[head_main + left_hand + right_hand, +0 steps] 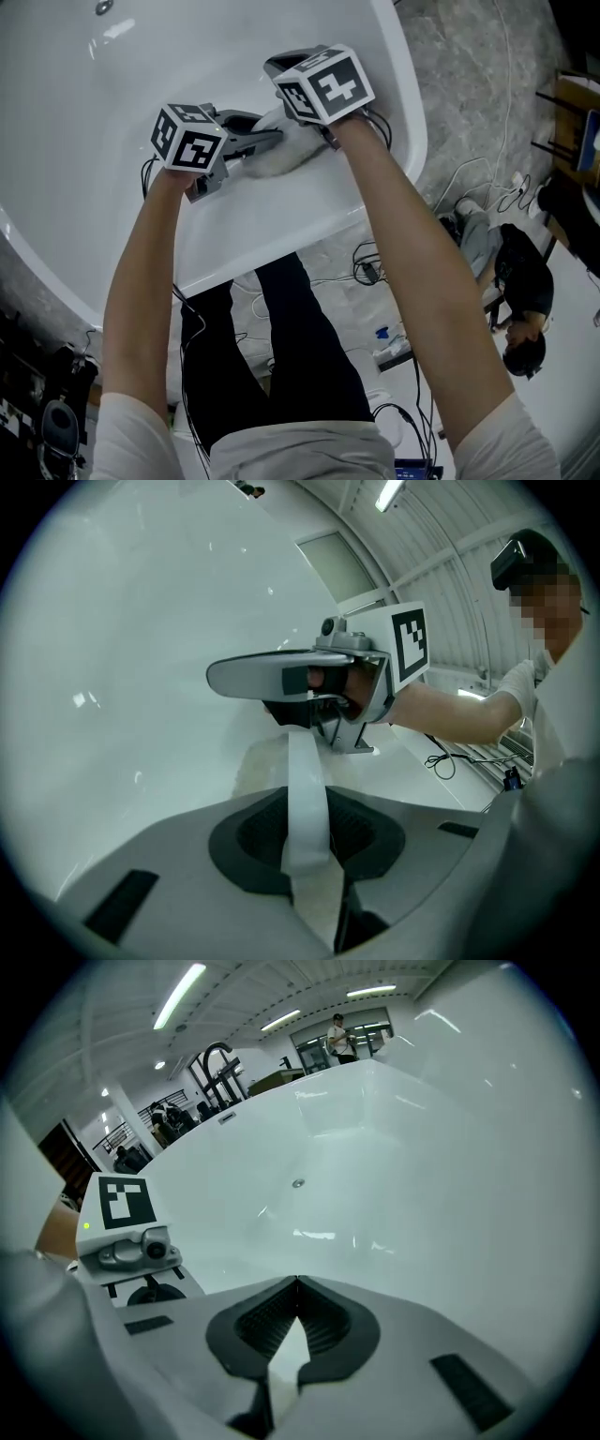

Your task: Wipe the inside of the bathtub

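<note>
The bathtub [309,202] fills the upper left of the head view, white and glossy, with its drain [103,7] seen at the top edge; its curved inner wall [122,667] also takes up the left half of the left gripper view and most of the right gripper view [422,1147]. Both bare forearms are stretched up from the bottom of the head view, over the tub's near rim, and the two grippers are held close together inside the basin. The left gripper [272,139] is tilted toward the right of the frame, and its jaws [307,808] are closed on a white cloth [305,789], a strip of which is drawn straight up the middle of that view to just under the right gripper [220,677]. In the head view the cloth [286,155] is bunched against the tub wall between the two grippers. The right gripper [274,66] is aimed toward the upper left, and in its own view its jaws [297,1283] are brought together at the tips; a pale patch is seen behind them, and whether it is cloth cannot be told.
</note>
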Tool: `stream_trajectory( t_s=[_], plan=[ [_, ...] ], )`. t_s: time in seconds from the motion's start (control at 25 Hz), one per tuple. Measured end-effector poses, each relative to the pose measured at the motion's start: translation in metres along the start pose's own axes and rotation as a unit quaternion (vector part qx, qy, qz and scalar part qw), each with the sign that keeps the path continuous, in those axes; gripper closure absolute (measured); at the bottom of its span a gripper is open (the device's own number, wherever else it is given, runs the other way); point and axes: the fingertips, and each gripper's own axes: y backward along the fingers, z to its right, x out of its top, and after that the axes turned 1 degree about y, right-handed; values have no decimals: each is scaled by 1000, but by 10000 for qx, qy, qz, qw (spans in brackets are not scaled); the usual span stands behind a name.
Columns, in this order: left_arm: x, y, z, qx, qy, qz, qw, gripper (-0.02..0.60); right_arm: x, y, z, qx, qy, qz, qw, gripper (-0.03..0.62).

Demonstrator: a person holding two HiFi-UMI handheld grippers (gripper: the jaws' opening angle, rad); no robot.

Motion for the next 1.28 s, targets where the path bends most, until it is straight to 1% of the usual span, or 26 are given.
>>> stream_trajectory(
  t_s=[0.16, 0.32, 0.52, 0.68, 0.88, 1.0, 1.16, 1.28],
  plan=[
    [-5, 0, -13, 63, 23, 10, 10000, 486, -3, -12, 4, 30, -130, -6, 9999, 576],
    [-5, 2, -34, 191, 80, 4, 9998, 486, 2, -23, 10, 2, -80, -13, 10000, 576],
    [-11, 5, -64, 336, 139, -77, 9993, 486, 9, -34, 17, 41, -296, 100, 9995, 576],
    [-19, 10, -86, 432, 213, -115, 9988, 486, 7, -40, 14, 96, -162, 21, 9998, 576],
    [-22, 13, -108, 517, 259, -44, 9983, 486, 6, -45, 8, 207, -78, -65, 9997, 576],
    [-24, 11, -118, 640, 230, -60, 9977, 486, -2, -47, 4, 261, -115, -148, 9995, 576],
    [-28, 15, -142, 802, 320, -105, 9962, 486, 0, -56, 2, 295, -245, -85, 9992, 576],
    [-28, 19, -159, 932, 270, -244, 9950, 486, 1, -63, 2, 303, -234, -124, 9992, 576]
  ],
)
